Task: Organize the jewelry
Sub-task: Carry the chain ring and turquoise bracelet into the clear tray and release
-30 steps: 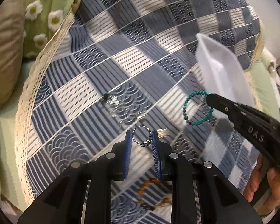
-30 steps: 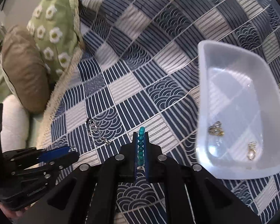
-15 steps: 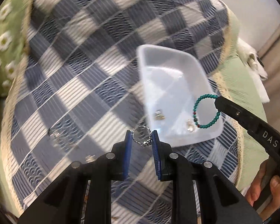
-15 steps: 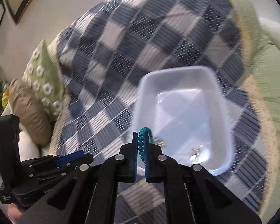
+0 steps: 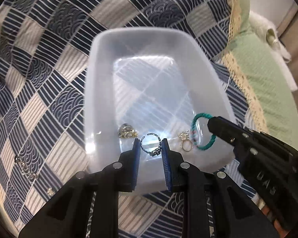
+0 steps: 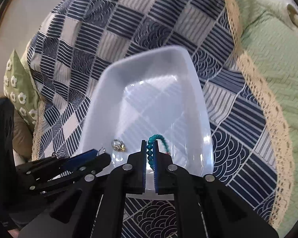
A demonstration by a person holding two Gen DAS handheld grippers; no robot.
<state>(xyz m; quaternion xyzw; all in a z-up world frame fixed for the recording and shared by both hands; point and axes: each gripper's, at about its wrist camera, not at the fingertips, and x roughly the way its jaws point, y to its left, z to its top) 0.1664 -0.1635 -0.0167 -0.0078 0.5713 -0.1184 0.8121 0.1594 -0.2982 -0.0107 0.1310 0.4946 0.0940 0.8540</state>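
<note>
A white plastic tray lies on the blue patchwork quilt; it also shows in the right wrist view. My left gripper is shut on a silver ring over the tray's near end. My right gripper is shut on a turquoise bead bracelet, which also shows in the left wrist view, hanging over the tray's near right corner. A gold earring and a small gold ring lie in the tray.
A thin chain and a small gold piece lie on the quilt left of the tray. A green blanket lies beyond the quilt's lace edge. A daisy-print cushion is at far left.
Both grippers have moved from the quilt to over the near end of the tray, each still holding its piece. The tray now fills the middle of both views.
</note>
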